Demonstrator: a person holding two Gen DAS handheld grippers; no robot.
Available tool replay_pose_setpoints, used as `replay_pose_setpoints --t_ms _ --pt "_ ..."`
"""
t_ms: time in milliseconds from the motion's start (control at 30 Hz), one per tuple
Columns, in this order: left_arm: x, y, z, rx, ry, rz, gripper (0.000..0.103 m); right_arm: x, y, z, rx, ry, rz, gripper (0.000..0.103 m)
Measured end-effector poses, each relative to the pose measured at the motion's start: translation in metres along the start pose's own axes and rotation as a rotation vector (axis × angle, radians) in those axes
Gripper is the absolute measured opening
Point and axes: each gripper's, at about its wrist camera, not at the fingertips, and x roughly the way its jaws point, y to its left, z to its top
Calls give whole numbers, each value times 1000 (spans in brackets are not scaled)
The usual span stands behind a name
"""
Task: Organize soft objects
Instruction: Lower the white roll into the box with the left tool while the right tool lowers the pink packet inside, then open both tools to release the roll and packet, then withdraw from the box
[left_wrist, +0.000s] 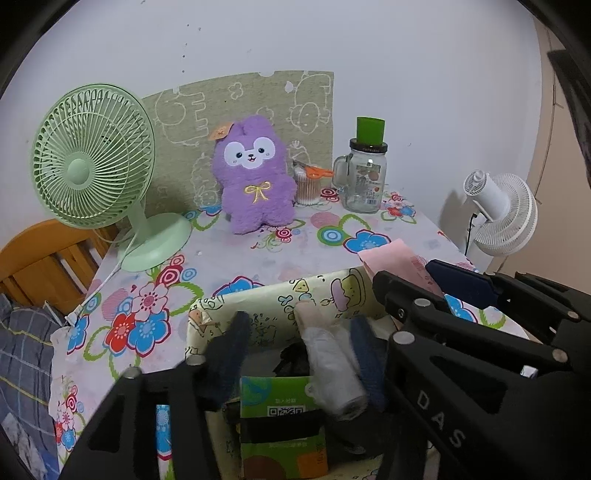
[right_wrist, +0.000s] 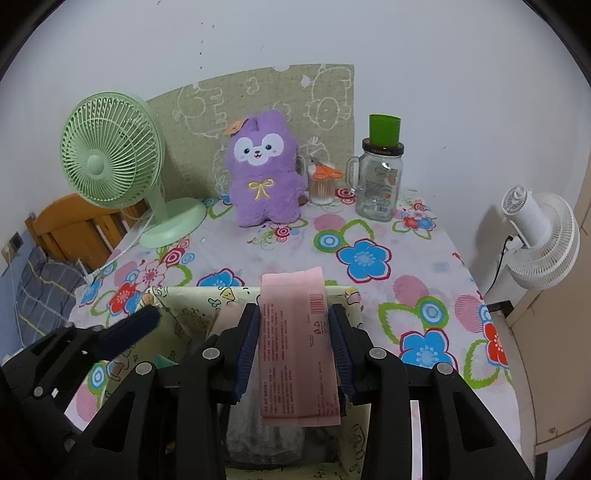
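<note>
Both tools are built alike. The right hand-held gripper is matte black plastic, an angular linkage of flat arms with triangular cut-outs, pinned by round silver screw heads at each joint. Its fingers carry dark navy ribbed pads along their inner faces. The left hand-held gripper shares the same black frame and silver pins, with fuzzy dark blue pads that look blurred close to the lens. White letters "DAS" run down one black arm.

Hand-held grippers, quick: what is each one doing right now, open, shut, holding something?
Left hand-held gripper: open, holding nothing, over the patterned box.
Right hand-held gripper: shut on the pink packet, above the same box.
</note>
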Motion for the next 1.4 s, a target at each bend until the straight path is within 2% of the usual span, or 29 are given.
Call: replay_pose_setpoints --t_ms 333,800,833,900,933,1000,1400 --pt "1 6 -4 1 29 24 73 8 11 0 -22 10 39 41" --pt "10 13 -12 -17 77 41 78 23 19 -7 -28 50 61 44" --pt "9 12 -12 -15 75 42 78 23 19 -7 -26 51 65 45" --pt "8 10 -13 -8 73 42 78 21 16 -7 -20 53 62 65" --pt "7 9 -13 -7 73 42 79 20 16 -8 -20 51 50 69" --pt "6 7 -15 -7 75 44 79 15 14 -10 -23 44 23 71" --pt "-11 4 -27 -44 82 24 87 -11 4 -28 0 49 -6 74"
